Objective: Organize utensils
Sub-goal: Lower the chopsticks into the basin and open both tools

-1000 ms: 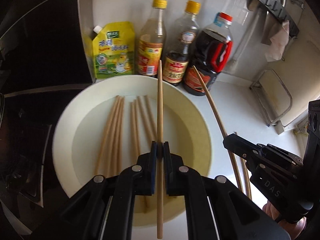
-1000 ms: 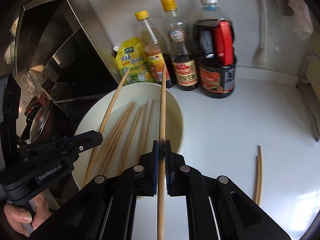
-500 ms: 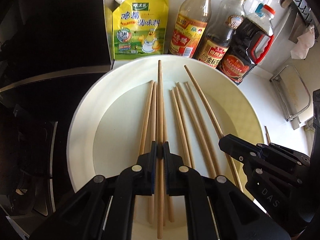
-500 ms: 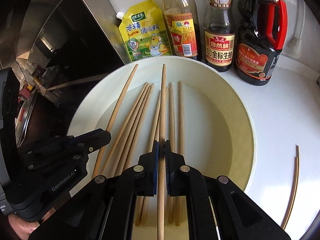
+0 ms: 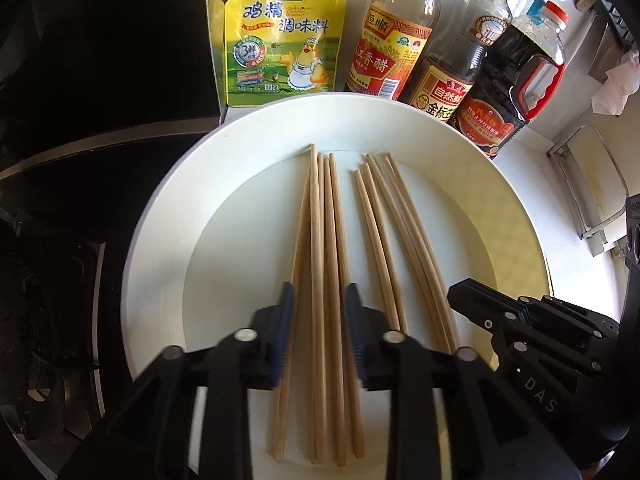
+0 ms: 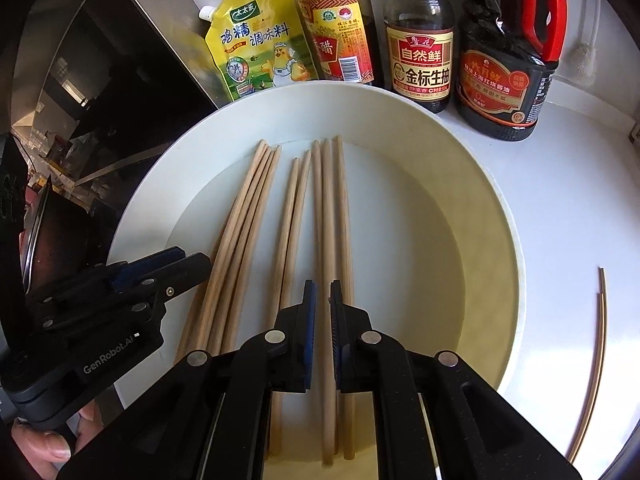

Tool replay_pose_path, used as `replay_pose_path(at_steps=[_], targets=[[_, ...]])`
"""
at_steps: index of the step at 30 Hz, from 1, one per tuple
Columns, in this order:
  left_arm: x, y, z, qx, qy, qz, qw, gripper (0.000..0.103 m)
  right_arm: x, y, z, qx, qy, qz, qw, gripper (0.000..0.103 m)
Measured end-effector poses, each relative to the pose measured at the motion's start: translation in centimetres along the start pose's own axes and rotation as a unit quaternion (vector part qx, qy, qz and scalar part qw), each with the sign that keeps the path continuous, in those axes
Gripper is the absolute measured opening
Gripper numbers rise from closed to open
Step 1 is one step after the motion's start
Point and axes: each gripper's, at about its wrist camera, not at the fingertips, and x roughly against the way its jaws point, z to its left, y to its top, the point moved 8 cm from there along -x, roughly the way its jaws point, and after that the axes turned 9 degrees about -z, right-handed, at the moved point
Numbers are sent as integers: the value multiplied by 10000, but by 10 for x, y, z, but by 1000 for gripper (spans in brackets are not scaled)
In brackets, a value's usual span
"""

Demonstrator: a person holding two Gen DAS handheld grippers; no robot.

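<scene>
A large white plate (image 5: 168,216) (image 6: 472,184) holds several wooden chopsticks (image 5: 328,240) (image 6: 328,208) lying side by side in two loose groups. My left gripper (image 5: 316,300) is open just above the left group, and the chopstick it carried lies flat below its jaws. My right gripper (image 6: 322,292) is slightly open over the right group, and its chopstick lies loose on the plate. Each gripper shows in the other's view, the right one (image 5: 476,304) and the left one (image 6: 188,264). Two more chopsticks (image 6: 596,344) lie on the white counter to the right of the plate.
Behind the plate stand a yellow seasoning pouch (image 5: 280,36) (image 6: 256,52), a vinegar bottle (image 5: 388,52) and two dark soy sauce bottles (image 6: 420,56) (image 6: 508,64). A black stove (image 5: 60,200) lies to the left. A wire rack (image 5: 580,184) stands at the right.
Both grippers lowered over the plate and opened. The two chopsticks they held now lie among the others on the plate.
</scene>
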Motion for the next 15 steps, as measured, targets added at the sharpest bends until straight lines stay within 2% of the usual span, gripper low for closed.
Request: replay_pose_path(at_steps=[15], targets=[[32,1,1,-24,56,-274,9996,35,33,-5,1,98,-37,-294,9995,7]])
